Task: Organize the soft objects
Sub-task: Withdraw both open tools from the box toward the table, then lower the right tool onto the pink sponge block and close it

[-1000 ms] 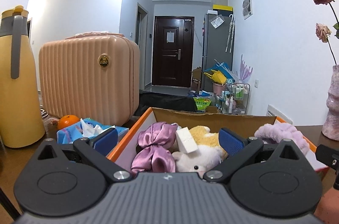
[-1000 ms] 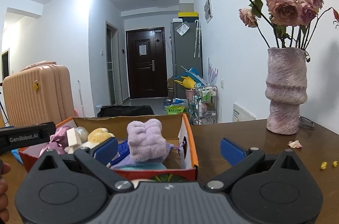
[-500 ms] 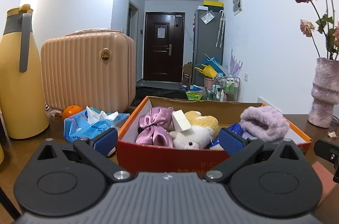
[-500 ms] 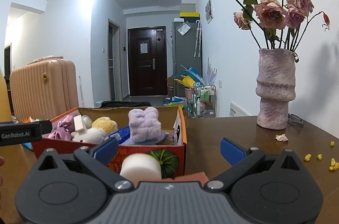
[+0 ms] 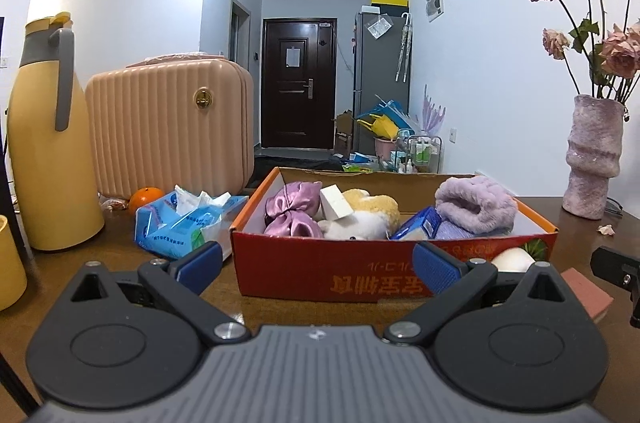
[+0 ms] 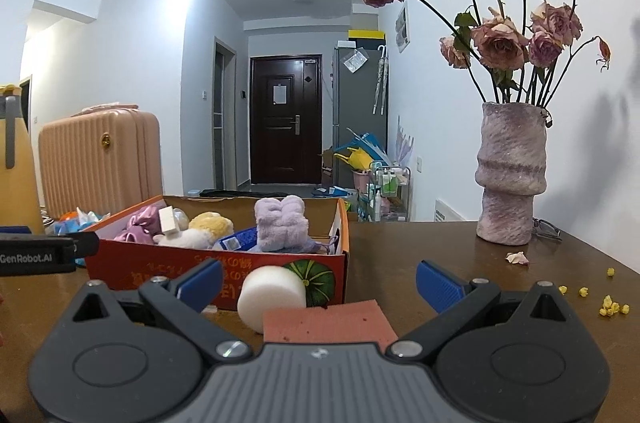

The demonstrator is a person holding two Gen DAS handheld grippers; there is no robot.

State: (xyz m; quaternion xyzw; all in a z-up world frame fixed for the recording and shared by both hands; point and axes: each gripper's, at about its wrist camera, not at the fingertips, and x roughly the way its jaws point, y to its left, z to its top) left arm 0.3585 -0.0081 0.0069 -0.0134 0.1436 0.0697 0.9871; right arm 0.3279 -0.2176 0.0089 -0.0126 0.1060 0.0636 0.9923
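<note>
Soft objects fill an open red cardboard box (image 5: 360, 271) with orange edges, which sits on a dark wooden table (image 6: 420, 255). Inside it, from left to right in the left wrist view, lie a shiny purple satin bow (image 5: 294, 209), a white foam block (image 5: 335, 201), a cream and yellow plush toy (image 5: 362, 219), a blue packet (image 5: 418, 227) and a fluffy lilac cloth (image 5: 474, 207) rolled at the right end. Outside the box, touching its near right corner, a white foam cylinder (image 6: 270, 297) lies on its side, and a flat pink sponge (image 6: 326, 321) rests just in front of it. The right gripper (image 6: 318, 281) hangs low over the table with its blue-padded jaws spread wide, empty, the pink sponge and white cylinder between them. The left gripper (image 5: 316, 263) faces the long front wall of the box, its jaws likewise spread wide and grasping nothing. To the left of the box sits a blue tissue pack (image 5: 184, 227), with an orange (image 5: 146, 199) behind it. Further left stand a ribbed peach suitcase (image 5: 168, 123) and a tall yellow jug (image 5: 48, 143) with a grey handle. On the right, well apart from the box, a rough pink vase (image 6: 512, 175) holds dried roses (image 6: 500, 39), with a fallen petal (image 6: 517, 257) and small yellow crumbs (image 6: 612, 309) scattered on the table nearby.
</note>
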